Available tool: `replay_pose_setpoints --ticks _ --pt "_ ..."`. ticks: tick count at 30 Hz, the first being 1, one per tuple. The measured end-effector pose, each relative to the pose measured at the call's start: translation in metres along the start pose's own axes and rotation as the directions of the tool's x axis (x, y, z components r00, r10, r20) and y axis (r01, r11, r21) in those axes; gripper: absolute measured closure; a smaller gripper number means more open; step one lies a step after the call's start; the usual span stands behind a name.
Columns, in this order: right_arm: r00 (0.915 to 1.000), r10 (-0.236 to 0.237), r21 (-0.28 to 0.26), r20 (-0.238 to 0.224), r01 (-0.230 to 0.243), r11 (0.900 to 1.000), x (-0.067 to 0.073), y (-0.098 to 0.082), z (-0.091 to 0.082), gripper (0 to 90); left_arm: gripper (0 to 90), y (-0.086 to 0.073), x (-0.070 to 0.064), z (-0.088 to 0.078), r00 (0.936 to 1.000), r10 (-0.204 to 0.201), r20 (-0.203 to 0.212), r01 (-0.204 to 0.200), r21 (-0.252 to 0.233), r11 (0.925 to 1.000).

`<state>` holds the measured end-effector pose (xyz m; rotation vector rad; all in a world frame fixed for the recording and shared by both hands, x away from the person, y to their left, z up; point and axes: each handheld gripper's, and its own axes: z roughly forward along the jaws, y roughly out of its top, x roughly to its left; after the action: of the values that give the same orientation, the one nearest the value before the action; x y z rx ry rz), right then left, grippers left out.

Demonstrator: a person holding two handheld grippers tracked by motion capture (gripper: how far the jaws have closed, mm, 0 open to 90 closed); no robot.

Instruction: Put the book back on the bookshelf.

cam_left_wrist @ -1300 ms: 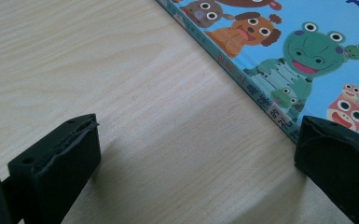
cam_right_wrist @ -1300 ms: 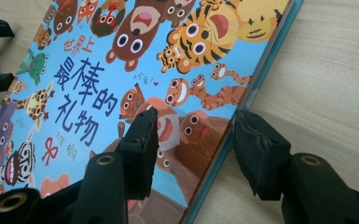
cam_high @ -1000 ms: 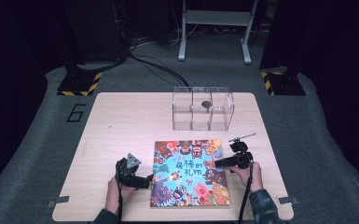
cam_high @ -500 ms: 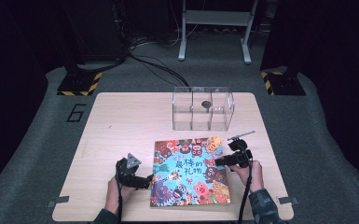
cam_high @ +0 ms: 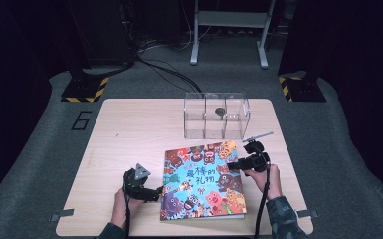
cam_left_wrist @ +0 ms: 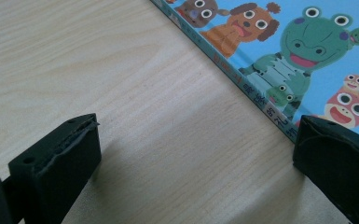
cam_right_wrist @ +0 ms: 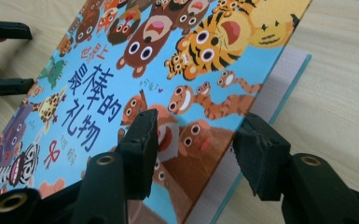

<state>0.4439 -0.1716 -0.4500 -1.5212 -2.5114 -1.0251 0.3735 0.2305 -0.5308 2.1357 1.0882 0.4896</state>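
A colourful picture book (cam_high: 204,179) with cartoon animals lies closed-side up on the wooden table (cam_high: 129,129). My left gripper (cam_high: 156,191) rests low on the table at the book's left spine edge. Its jaws stand wide open around bare wood in the left gripper view (cam_left_wrist: 196,135), with the book's spine (cam_left_wrist: 242,79) just ahead. My right gripper (cam_high: 231,166) is at the book's right edge, open. In the right gripper view (cam_right_wrist: 196,126) one jaw lies over the cover (cam_right_wrist: 121,70) and the other over an exposed inner page (cam_right_wrist: 279,88). The cover's edge runs between them, slightly raised.
A clear plastic box (cam_high: 216,117) with compartments stands at the back of the table, with a small dark object (cam_high: 220,111) inside. Behind the table the floor holds cables and a metal stand base. My left gripper's open jaws (cam_right_wrist: 14,58) show beyond the book in the right gripper view.
My right gripper has shifted slightly inward over the book's right edge. The left gripper and the book's position look unchanged.
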Motion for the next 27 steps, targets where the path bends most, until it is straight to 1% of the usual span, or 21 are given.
replay_pose_setpoints --ticks 3,5,6,7,8,9,11,13,14,16,17,18,19,20,21,22,23,24,25,26,27 --pt "0.9996 0.004 -0.004 -0.028 -0.004 1.000 -0.001 0.006 0.004 43.6 0.9 0.000 0.000 0.000 1.0000 0.002 0.004 -0.001 -0.004 1.0000" --pt "0.9982 0.008 -0.005 -0.060 -0.008 1.000 -0.002 0.011 0.007 40.0 0.9 0.000 0.001 0.000 0.9999 0.004 0.010 -0.004 -0.002 1.0000" --pt "0.9975 -0.002 -0.007 -0.070 0.002 1.000 -0.003 0.014 0.008 38.6 0.9 0.000 0.000 0.000 1.0000 -0.005 0.006 0.005 -0.010 0.9999" --pt "0.9971 0.008 0.000 -0.076 -0.008 1.000 -0.002 0.017 0.010 35.6 0.9 0.000 0.001 0.000 1.0000 0.006 0.008 -0.006 -0.004 1.0000" --pt "0.9962 0.012 0.020 -0.086 -0.011 1.000 -0.001 0.022 0.015 33.2 0.9 0.000 0.000 0.000 0.9999 0.003 0.011 -0.003 -0.004 1.0000" --pt "0.9964 0.000 0.021 -0.085 0.002 1.000 -0.001 0.024 0.017 33.0 0.9 0.000 0.001 0.000 0.9999 0.004 0.011 -0.004 -0.004 1.0000" --pt "0.9965 0.000 0.024 -0.083 0.002 1.000 0.000 0.026 0.019 33.3 0.9 0.000 0.001 -0.001 0.9997 0.007 0.022 -0.007 0.006 1.0000" --pt "0.9967 -0.008 0.028 -0.081 0.010 1.000 0.000 0.028 0.023 36.7 0.9 0.000 0.002 -0.001 0.9995 0.019 0.026 -0.020 0.011 0.9997" --pt "0.9945 -0.006 0.028 -0.104 0.009 1.000 -0.001 0.029 0.025 38.9 0.9 0.000 0.002 -0.001 0.9994 0.020 0.027 -0.021 0.011 0.9997" --pt "0.9940 0.002 0.026 -0.109 0.001 1.000 -0.002 0.029 0.026 39.8 0.9 0.000 0.002 -0.002 0.9994 0.023 0.026 -0.023 0.015 0.9996" --pt "0.9930 0.008 0.024 -0.118 -0.005 1.000 -0.003 0.028 0.026 40.9 0.9 0.000 0.001 -0.001 0.9996 0.022 0.017 -0.022 0.006 0.9997" --pt "0.9915 0.013 0.023 -0.130 -0.010 1.000 -0.004 0.028 0.027 41.8 0.8 0.000 0.002 -0.002 0.9992 0.024 0.031 -0.025 0.017 0.9995" --pt "0.9907 0.016 0.021 -0.135 -0.014 1.000 -0.005 0.027 0.027 41.9 0.8 0.000 0.002 -0.001 0.9993 0.027 0.027 -0.027 0.006 0.9996" --pt "0.9909 0.014 0.023 -0.134 -0.011 1.000 -0.006 0.026 0.028 41.9 1.0 0.001 0.003 -0.002 0.9992 0.022 0.033 -0.023 0.013 0.9997" --pt "0.9905 0.017 0.024 -0.137 -0.014 1.000 -0.007 0.026 0.029 42.0 1.8 0.001 0.003 -0.001 0.9996 0.013 0.026 -0.013 0.010 0.9999" --pt "0.9899 0.016 0.024 -0.141 -0.012 1.000 -0.008 0.025 0.029 42.1 1.5 0.003 0.004 -0.001 0.9989 -0.013 0.045 0.013 0.005 0.9999" --pt "0.9898 0.016 0.026 -0.142 -0.013 1.000 -0.008 0.025 0.029 42.2 1.7 0.003 0.005 -0.001 0.9961 -0.051 0.072 0.052 -0.007 0.9986" --pt "0.9894 0.013 0.025 -0.145 -0.010 1.000 -0.009 0.025 0.030 42.3 2.1 0.005 0.007 -0.001 0.9967 -0.044 0.068 0.044 0.005 0.9990" --pt "0.9894 0.009 0.026 -0.145 -0.005 1.000 -0.010 0.025 0.030 42.4 2.5 0.005 0.005 0.001 0.9976 -0.046 0.053 0.046 -0.006 0.9989" --pt "0.9891 0.007 0.025 -0.147 -0.003 1.000 -0.010 0.025 0.030 42.4 2.3 0.006 0.005 0.002 0.9975 -0.051 0.049 0.051 -0.007 0.9987" --pt "0.9885 0.011 0.028 -0.151 -0.007 1.000 -0.010 0.025 0.030 42.4 2.3 0.006 0.006 0.003 0.9974 -0.056 0.046 0.057 -0.021 0.9982"
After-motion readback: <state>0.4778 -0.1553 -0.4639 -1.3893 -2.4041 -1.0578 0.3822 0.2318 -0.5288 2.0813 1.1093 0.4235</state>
